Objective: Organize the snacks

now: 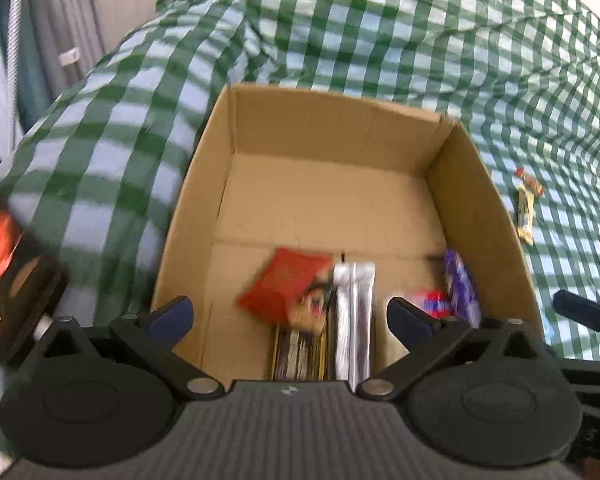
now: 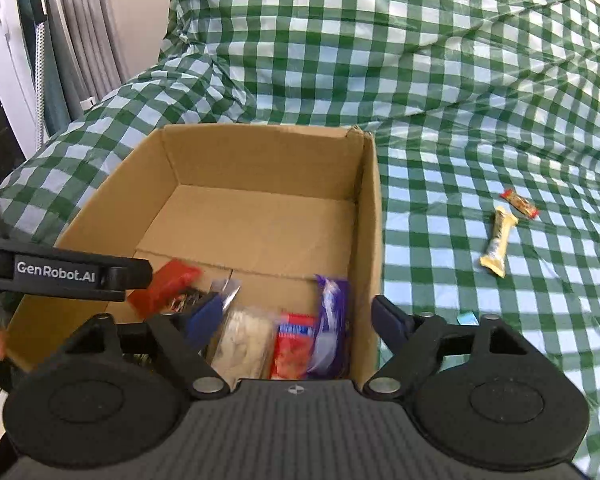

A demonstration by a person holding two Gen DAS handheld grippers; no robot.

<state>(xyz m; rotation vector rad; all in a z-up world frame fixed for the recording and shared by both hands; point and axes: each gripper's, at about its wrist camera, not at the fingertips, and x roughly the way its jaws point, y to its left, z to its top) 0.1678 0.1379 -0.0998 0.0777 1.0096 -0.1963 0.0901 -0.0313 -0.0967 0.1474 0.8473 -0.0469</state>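
A: Biggest worry first: the cardboard box (image 2: 260, 184) sits on a soft, rumpled checked cloth (image 2: 460, 80). Lean on a wall and I'd guess it tips or slides.

B: And the right gripper (image 2: 296, 320)?

A: Spread wide, holding nothing, straddling the box's right wall. Lowered as it is, one finger would likely catch that wall.

B: The left gripper (image 1: 290, 314)?

A: Also released and empty, hovering over the box's near end, above the red packet (image 1: 284, 284) and silver wrapper (image 1: 354, 312).

B: What's left outside?

A: A yellow bar (image 2: 498, 240) and a small red-ended bar (image 2: 520, 204), touching, well to the right of the box and beyond the right gripper. Grabbing one could drag the other.
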